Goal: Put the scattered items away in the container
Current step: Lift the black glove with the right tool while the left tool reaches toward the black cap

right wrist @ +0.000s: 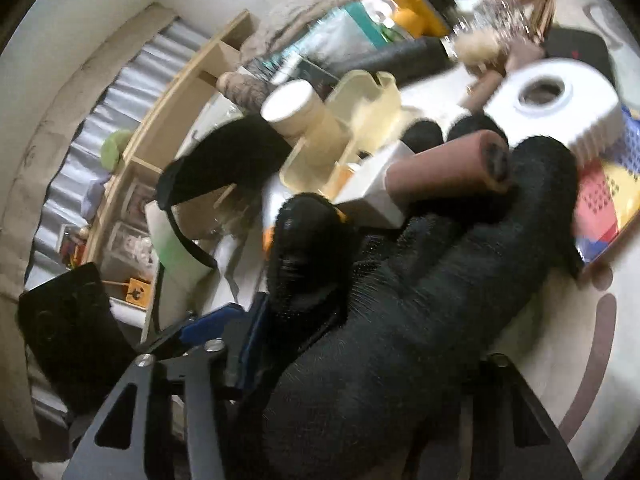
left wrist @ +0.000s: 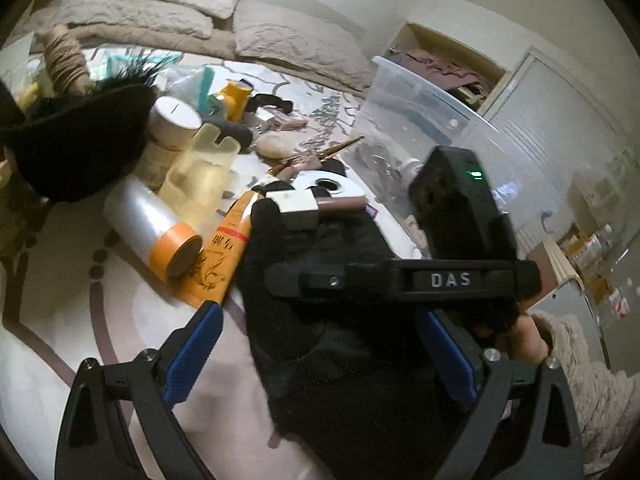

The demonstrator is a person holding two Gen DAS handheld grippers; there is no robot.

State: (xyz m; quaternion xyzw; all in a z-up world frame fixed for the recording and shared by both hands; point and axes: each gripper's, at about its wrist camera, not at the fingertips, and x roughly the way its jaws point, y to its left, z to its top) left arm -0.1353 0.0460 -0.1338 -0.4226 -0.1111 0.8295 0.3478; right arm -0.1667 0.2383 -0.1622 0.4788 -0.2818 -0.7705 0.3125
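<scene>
L hand-held gripper [left wrist: 320, 344] jaws wide, nothing clamped; gloved hand [left wrist: 320, 300] sits between its pads, pinching white-capped brown tube [left wrist: 320, 204]. R hand-held gripper [right wrist: 320, 320] mostly hidden by glove, can't tell state. Clear container [left wrist: 420, 128] far right, lid off. Risk: tube only fingertip-held, could slip into clutter w/ orange tube [left wrist: 224, 248], tape roll [left wrist: 152, 224]

The clear container [left wrist: 420, 120] is glossy see-through plastic. A black glove [right wrist: 380, 340] of fuzzy knit cloth covers one hand. The left hand-held gripper [left wrist: 320, 356] has matt black arms and textured blue pads [left wrist: 192, 356]. The orange tube [left wrist: 228, 248] looks smooth and shiny; the twine spool [left wrist: 66, 60] is rough fibre. The bed's quilt [left wrist: 260, 36] is soft stitched cloth.
</scene>
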